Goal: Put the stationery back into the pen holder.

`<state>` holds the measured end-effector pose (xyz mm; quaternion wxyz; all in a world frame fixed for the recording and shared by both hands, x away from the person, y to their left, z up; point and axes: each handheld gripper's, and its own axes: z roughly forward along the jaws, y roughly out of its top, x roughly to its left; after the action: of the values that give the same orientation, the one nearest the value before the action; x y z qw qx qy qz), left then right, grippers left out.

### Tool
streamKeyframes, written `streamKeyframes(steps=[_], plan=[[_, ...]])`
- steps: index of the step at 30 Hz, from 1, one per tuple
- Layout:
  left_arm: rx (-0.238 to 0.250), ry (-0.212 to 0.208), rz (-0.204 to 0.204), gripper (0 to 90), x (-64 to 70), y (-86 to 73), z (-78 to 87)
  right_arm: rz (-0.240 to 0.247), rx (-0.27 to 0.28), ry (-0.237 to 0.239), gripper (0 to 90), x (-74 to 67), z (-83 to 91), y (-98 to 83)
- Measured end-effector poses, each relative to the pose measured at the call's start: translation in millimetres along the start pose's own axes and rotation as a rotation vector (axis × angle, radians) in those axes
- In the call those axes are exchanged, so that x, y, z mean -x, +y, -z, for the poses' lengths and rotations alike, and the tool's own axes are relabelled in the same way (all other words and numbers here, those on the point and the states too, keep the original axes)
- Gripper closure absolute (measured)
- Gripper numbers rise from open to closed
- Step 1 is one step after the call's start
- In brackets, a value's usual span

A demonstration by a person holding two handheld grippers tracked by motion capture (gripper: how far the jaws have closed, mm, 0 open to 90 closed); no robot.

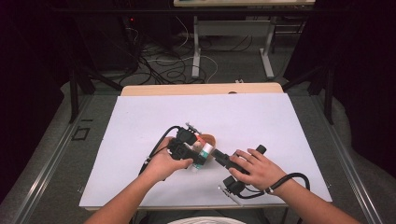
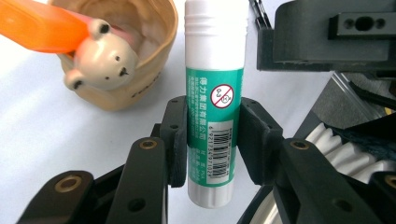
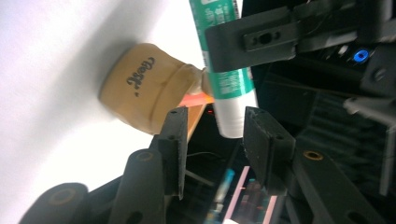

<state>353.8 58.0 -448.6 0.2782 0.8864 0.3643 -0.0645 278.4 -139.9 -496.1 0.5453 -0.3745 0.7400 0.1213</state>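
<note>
Left tool (image 2: 212, 135) is clamped on the green-and-white glue stick (image 2: 214, 93), its jaws pressing the label on both sides, which holds the tube steady and leaves its white end free for the other hand. Right tool (image 3: 212, 140) stands partly open around that end, its jaws on either side without touching it; I judge it is lined up to grip and pull the cap, or has just let go.

Just beside the glue stick sits a small tan cup (image 2: 140, 70) with a bear figure (image 2: 105, 58) on its rim and something orange (image 2: 37, 25) inside. Under the glue stick lies a white sheet (image 1: 261, 121) covering the bench (image 1: 201, 89). Beyond the glue stick, the dim room shows a grey floor, tangled cables (image 1: 163, 65) and another bench's legs (image 1: 267, 51).
</note>
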Motion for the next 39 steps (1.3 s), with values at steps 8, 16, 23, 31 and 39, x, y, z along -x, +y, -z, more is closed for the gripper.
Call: streamKeyframes(steps=[8, 16, 23, 31, 39], plan=[[0.039, -0.005, 0.029, 65.7, -5.3, 0.7, 5.7, -0.165, -0.031, 0.047, 56.8, -3.4, -1.5, -6.5], [0.136, 0.007, 0.012, 65.8, -8.7, 1.4, 12.3, -0.375, -0.068, 0.071, 51.5, -5.7, -2.2, -14.4], [0.269, 0.048, -0.012, 65.7, -10.4, 1.8, 15.4, -0.662, -0.083, 0.054, 43.8, -4.9, -3.4, -22.4], [0.377, 0.053, -0.003, 65.7, -11.6, 2.6, 9.9, -0.875, -0.106, 0.085, 39.7, -5.3, -3.8, -27.0], [0.464, 0.078, -0.007, 65.7, -14.5, 3.6, 6.0, -1.073, -0.122, 0.107, 37.7, -8.7, -3.7, -32.3]])
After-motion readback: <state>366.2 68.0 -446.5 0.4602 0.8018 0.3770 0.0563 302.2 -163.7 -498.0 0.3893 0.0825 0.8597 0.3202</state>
